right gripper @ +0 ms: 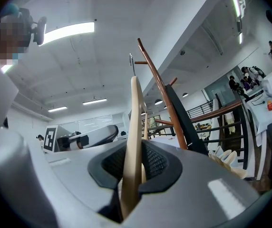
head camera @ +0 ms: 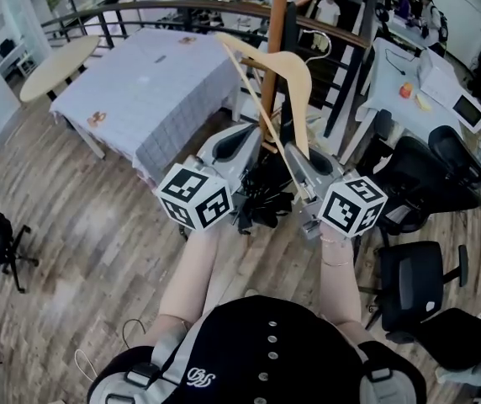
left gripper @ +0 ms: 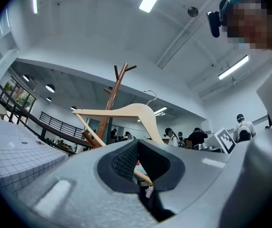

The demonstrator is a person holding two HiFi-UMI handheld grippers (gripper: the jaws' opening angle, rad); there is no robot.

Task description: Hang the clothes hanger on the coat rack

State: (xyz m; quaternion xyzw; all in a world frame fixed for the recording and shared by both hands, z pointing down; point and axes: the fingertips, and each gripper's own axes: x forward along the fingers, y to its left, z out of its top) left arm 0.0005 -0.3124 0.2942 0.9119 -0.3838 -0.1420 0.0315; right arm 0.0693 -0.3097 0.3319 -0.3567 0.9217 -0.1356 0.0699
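Right gripper (right gripper: 135,175) is clenched on the wooden hanger (right gripper: 135,127), seen edge-on between its jaws. Left gripper (left gripper: 143,167) is clenched on the hanger's lower bar. Hanger is held up in the air close beside the coat rack (right gripper: 162,94), not yet hung on it.

Wood-plank floor (head camera: 81,217) all round, and on it: a table in a grey checked cloth (head camera: 165,74) at 11 o'clock, small brownish bits (head camera: 97,118) lying on the cloth; an oval wooden table (head camera: 55,66) at 10; the coat rack (head camera: 278,23) at 12, foot hidden; a white desk (head camera: 389,74) at 2; black office chairs (head camera: 417,289) at 4
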